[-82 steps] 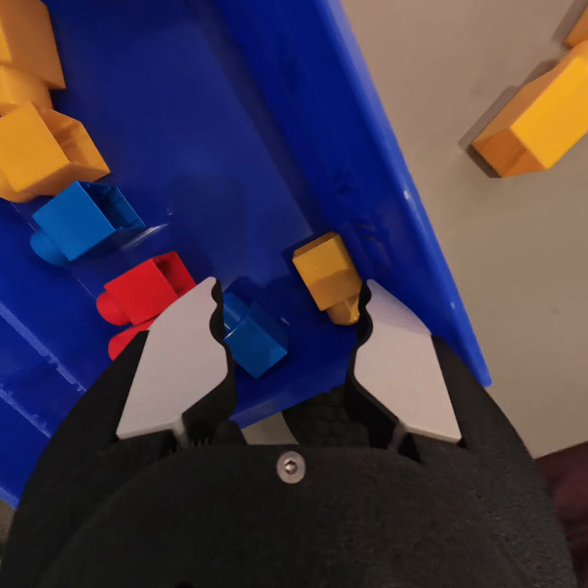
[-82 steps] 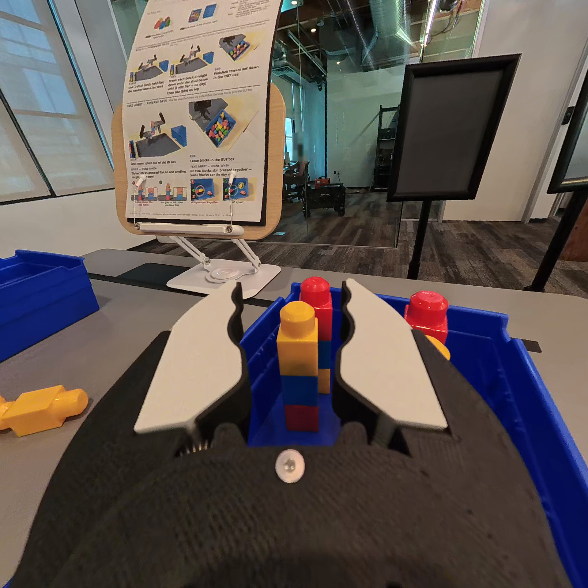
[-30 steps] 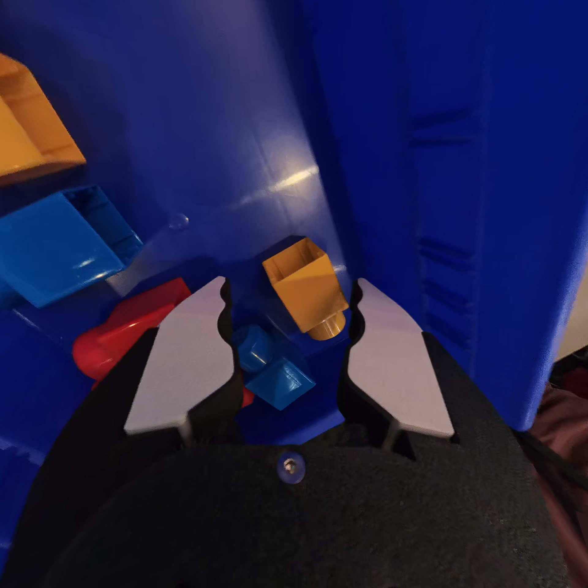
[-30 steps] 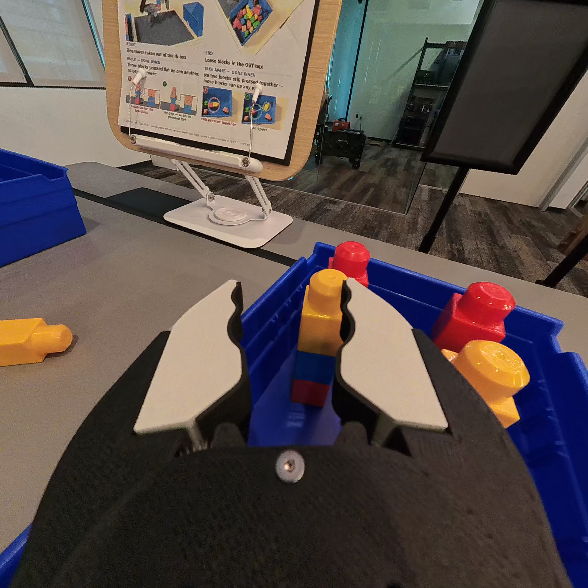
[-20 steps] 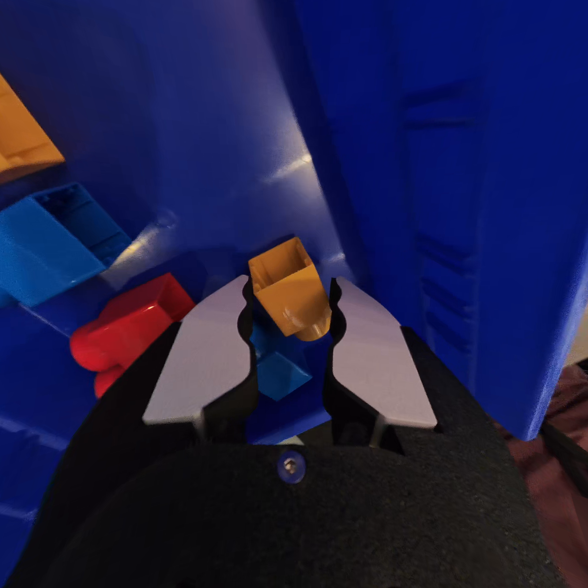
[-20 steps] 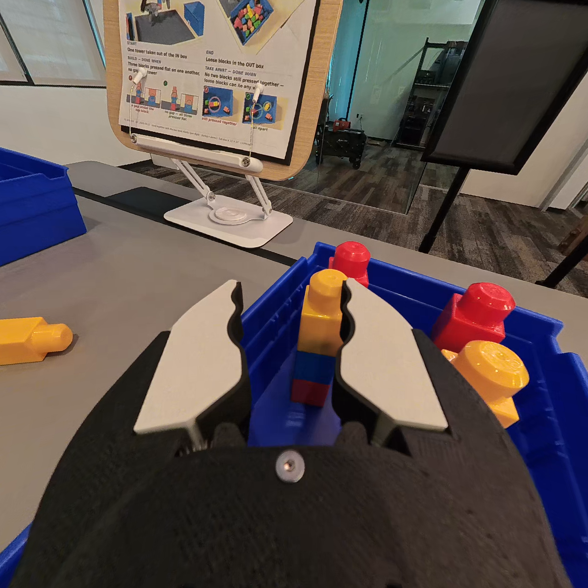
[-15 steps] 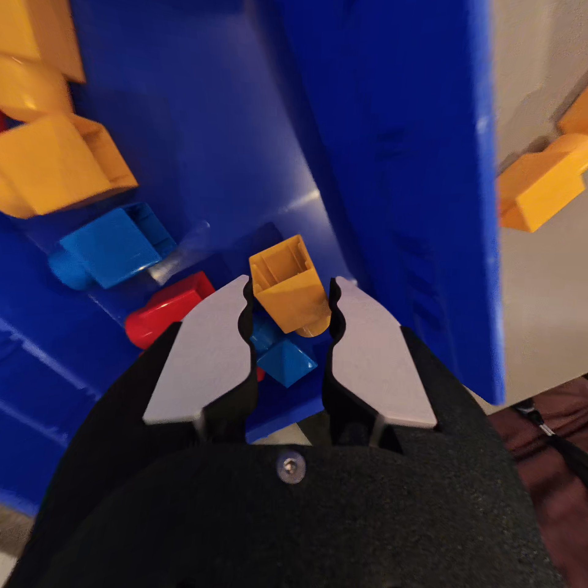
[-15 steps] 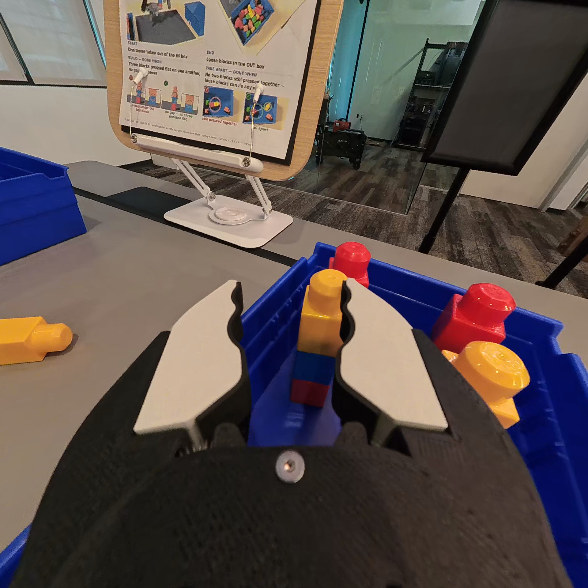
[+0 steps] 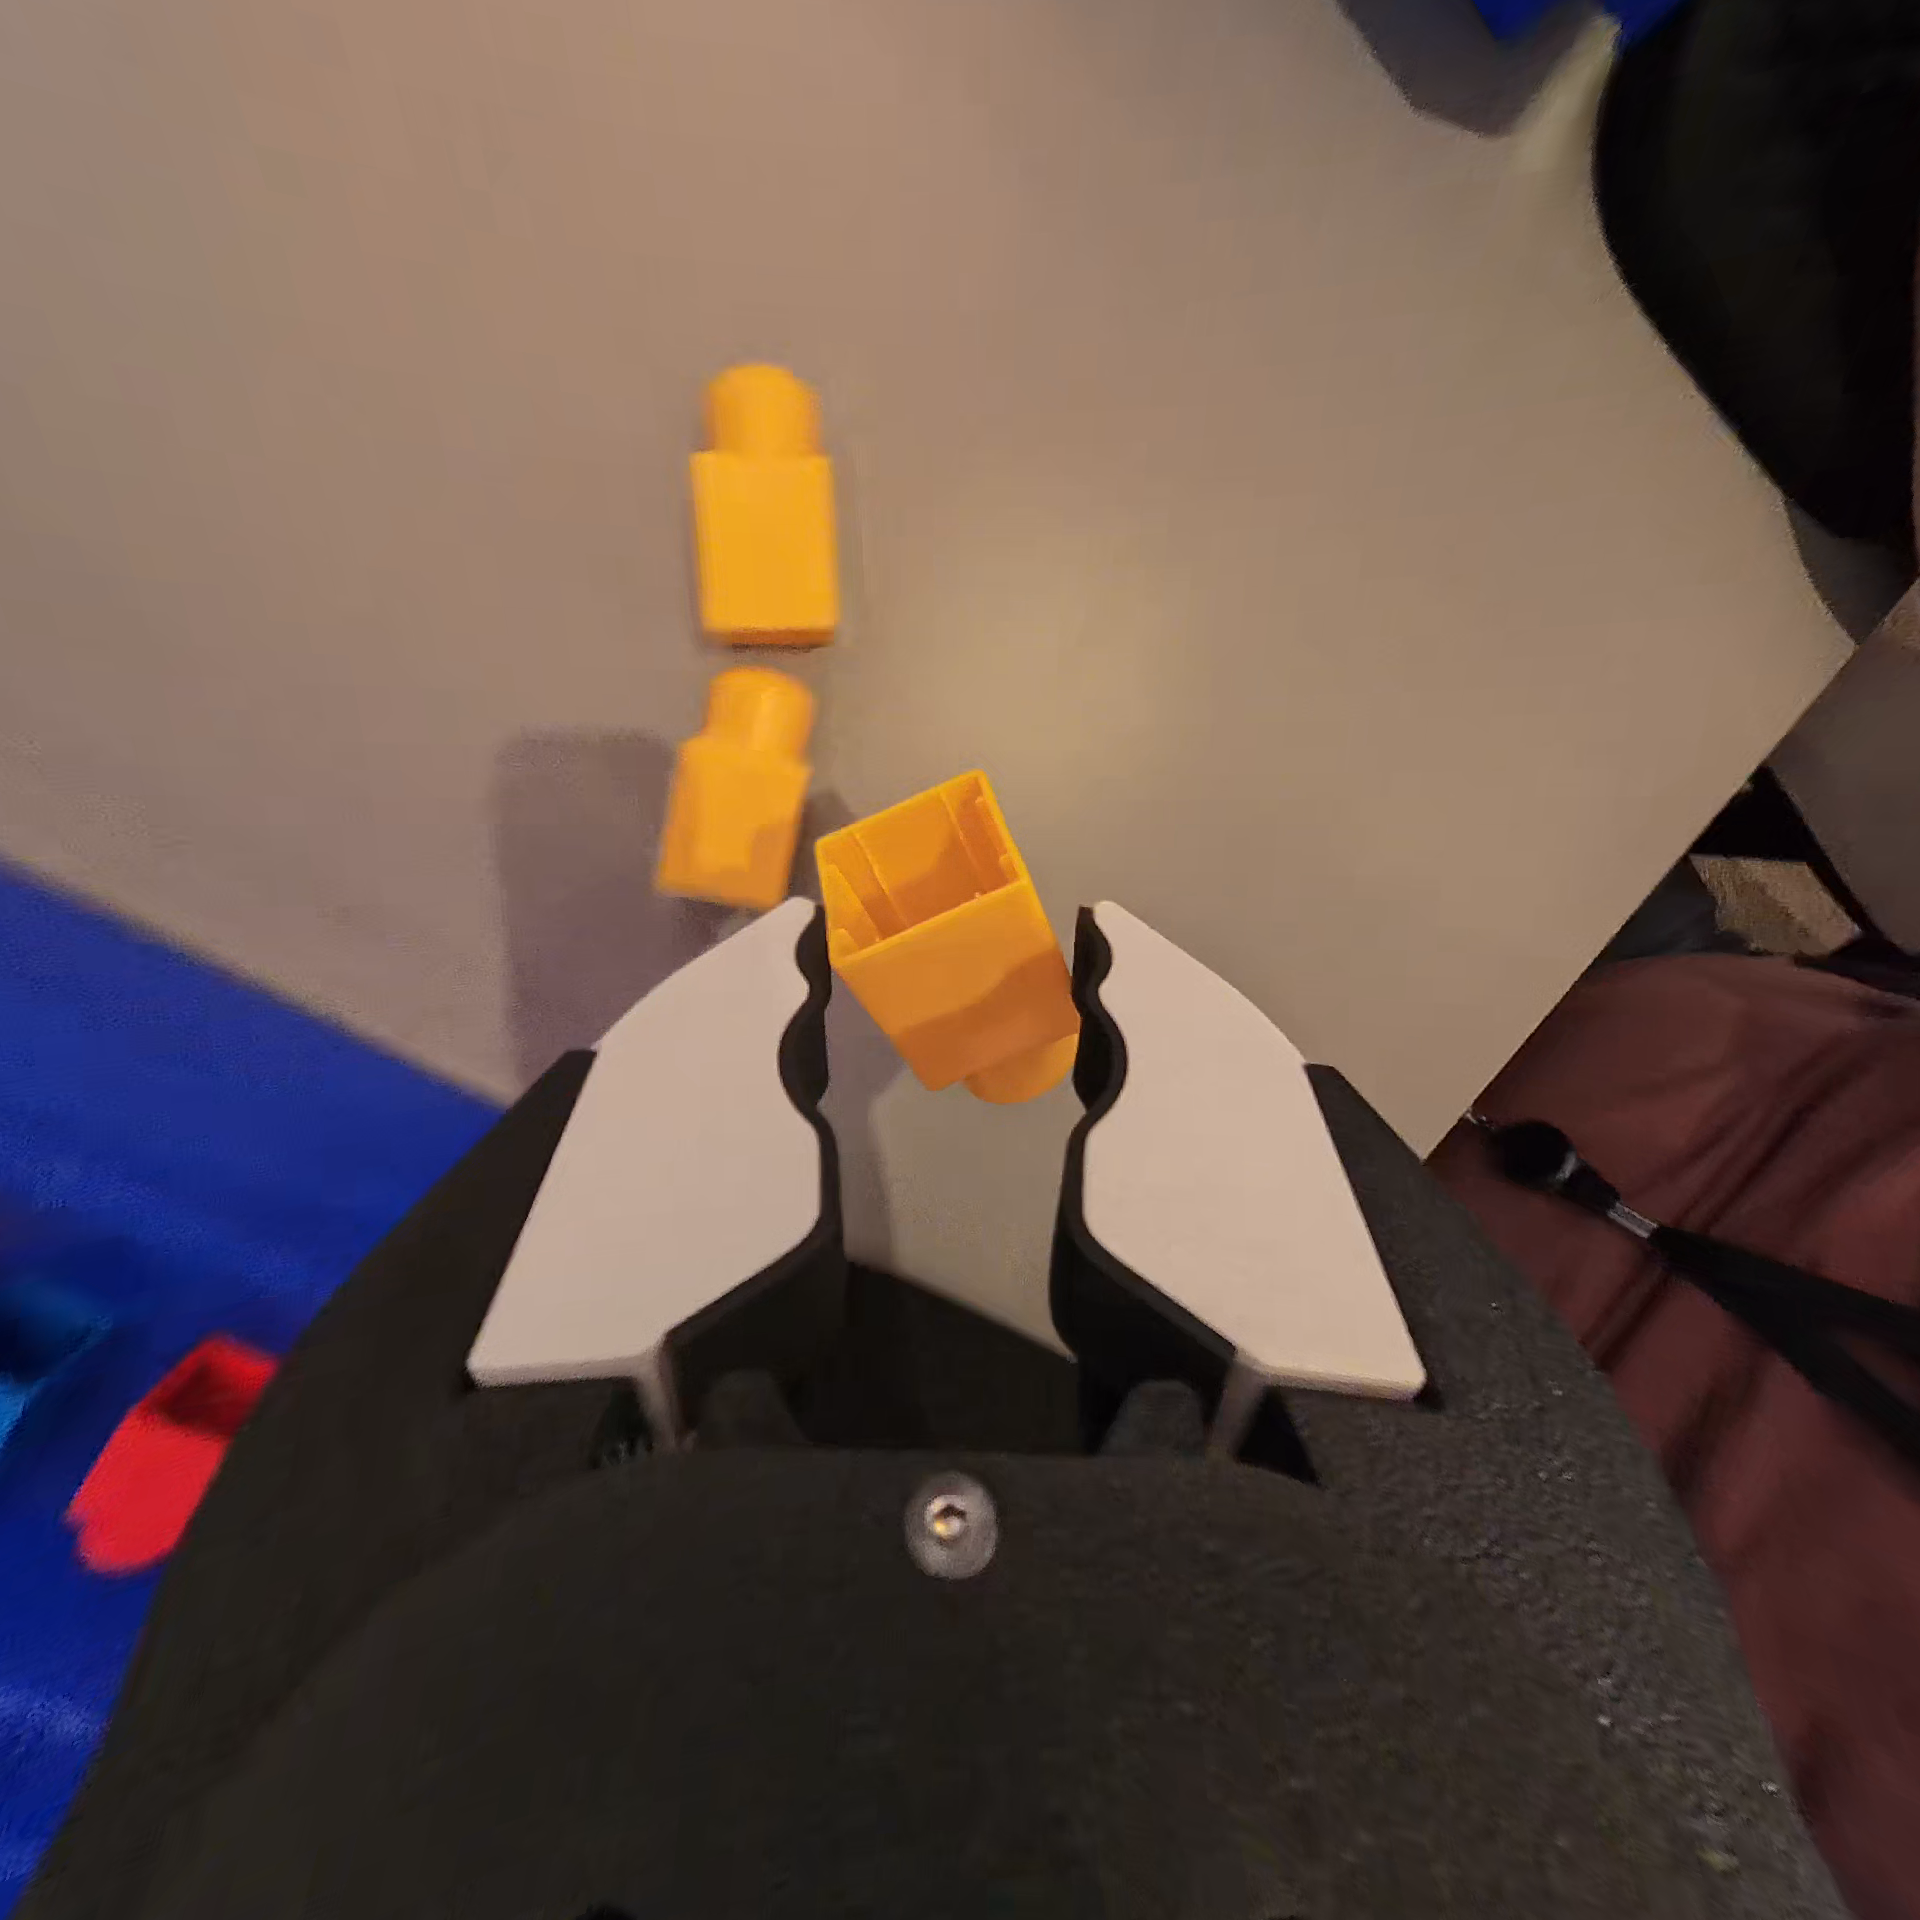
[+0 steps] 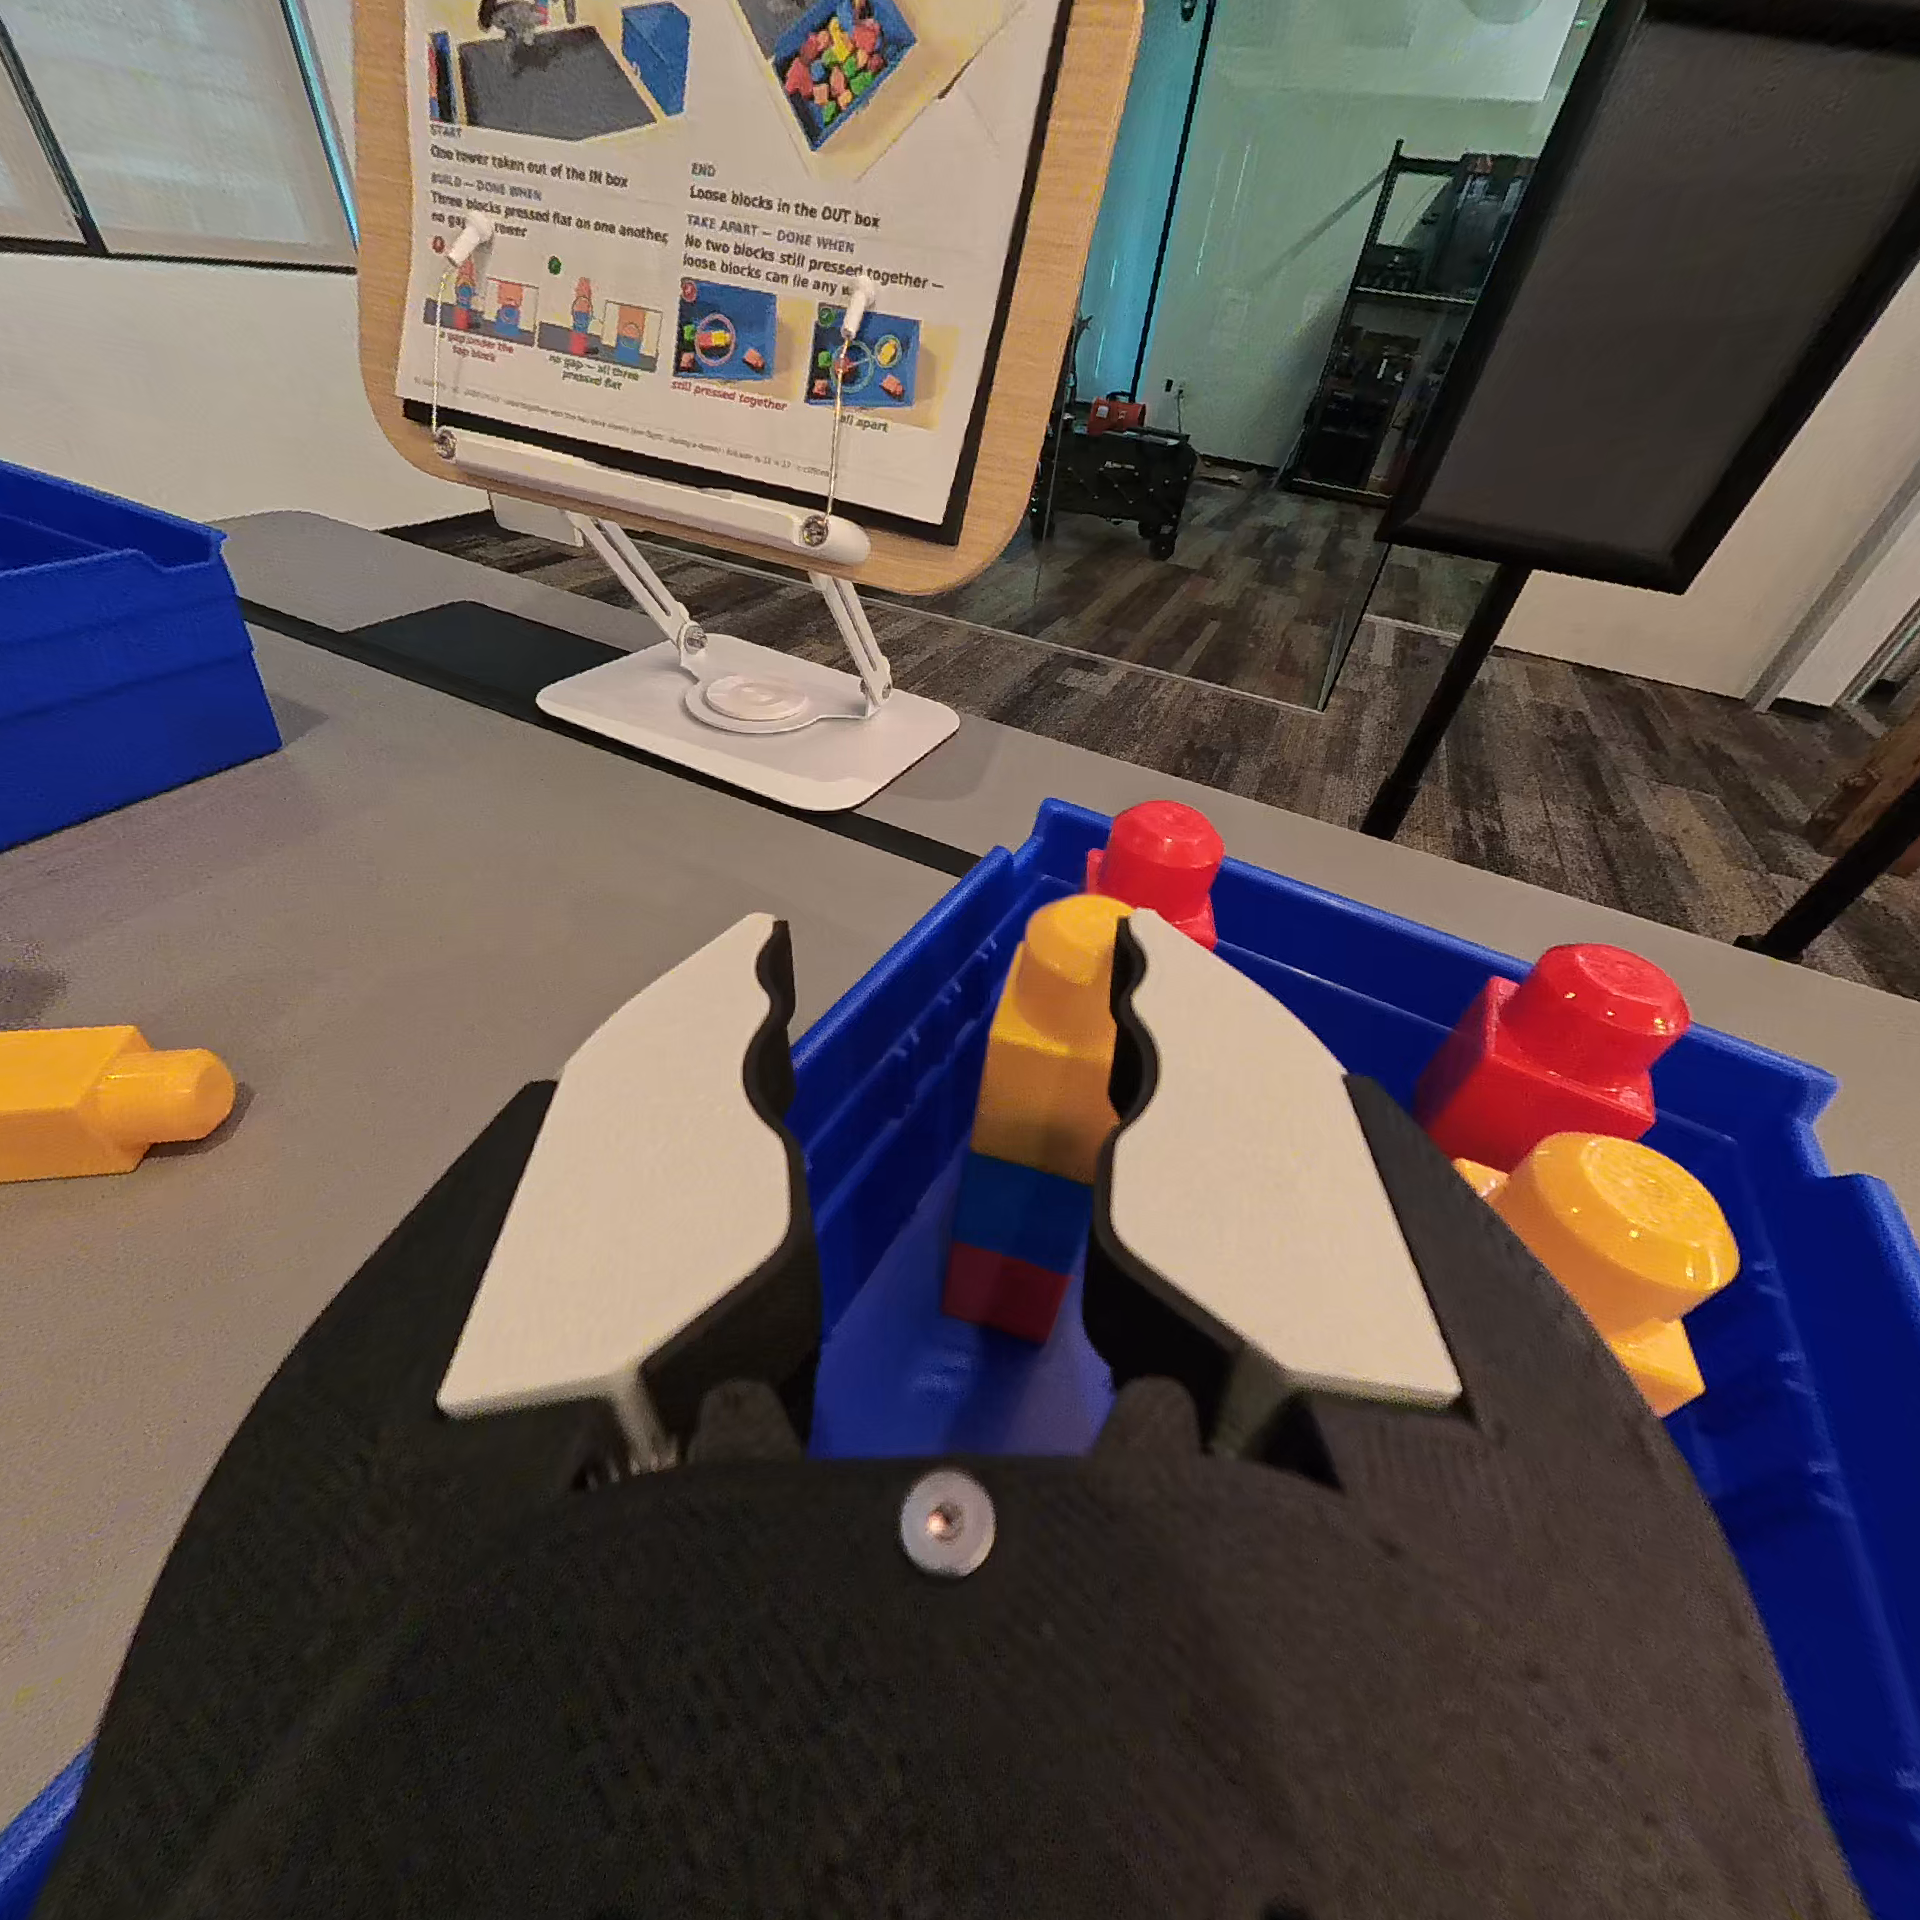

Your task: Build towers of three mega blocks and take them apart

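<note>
Left gripper (image 9: 948, 997) clamps a yellow block (image 9: 940, 956), now above open grey table (image 9: 1247, 520), clear of the blue bin (image 9: 156, 1091) it occupied earlier. Right gripper (image 10: 951, 1029) remains open over the tower (image 10: 1039, 1122) bin (image 10: 1558, 997).

Glossy plastic yellow block (image 9: 940, 966), smooth matt grey table (image 9: 1143, 416), glossy blue plastic bin (image 10: 1455, 997), wood-grain board (image 10: 1049, 312)

Tilted yellow block (image 9: 951, 977) held aloft, two yellow blocks (image 9: 764, 525) lying below.
</note>
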